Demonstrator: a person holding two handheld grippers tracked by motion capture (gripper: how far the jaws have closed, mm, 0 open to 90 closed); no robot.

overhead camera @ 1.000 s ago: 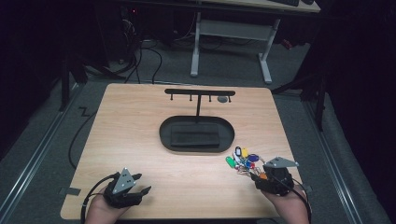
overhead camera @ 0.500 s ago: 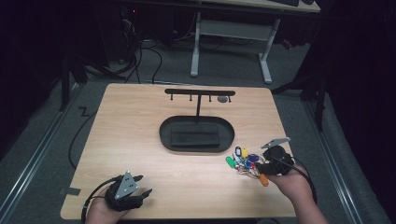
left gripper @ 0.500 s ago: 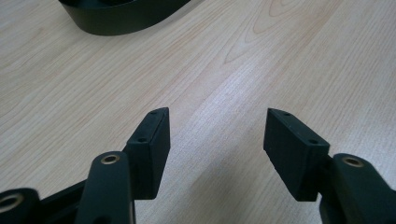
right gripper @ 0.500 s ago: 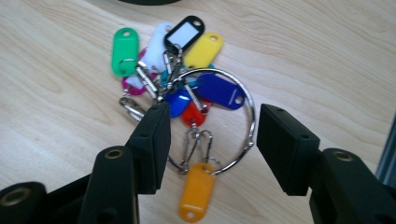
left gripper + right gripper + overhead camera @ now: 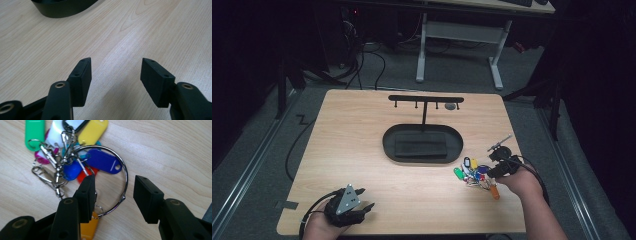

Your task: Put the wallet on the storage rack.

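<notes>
High view, table: we see a wooden table (image 5: 362, 150) with a black oval tray (image 5: 391, 148) at its middle and a black hook rack (image 5: 426, 99) standing behind it.
High view, keys: a bunch of keys with coloured tags (image 5: 474, 173) lies near the table's right edge, just in front of the tray's right end.
High view, right gripper: our right gripper (image 5: 495, 165) sits at the bunch's right side, angled down toward it.
High view, left gripper: our left gripper (image 5: 362, 209) rests at the near left corner, well apart from the keys.
Left gripper view, claw: the jaws stand wide apart over bare wood, nothing between them; the tray's rim (image 5: 65, 8) shows at the top.
Right gripper view, claw: the jaws stand apart and straddle the large metal ring (image 5: 123, 176); its right arc runs through the gap, the left jaw over the ring's inside, the right jaw outside it.
Right gripper view, tags: green (image 5: 34, 132), yellow (image 5: 93, 131), purple (image 5: 103, 161) and orange (image 5: 88, 230) tags fan out from the ring.
Step in hand, our judgement: grasping the ring, likely to hang it on the rack.
Doing it well: we should lower until the pads reach the wire, keep tags and clips out of the gap, and close squarely so the thin ring does not skid sideways.
</notes>
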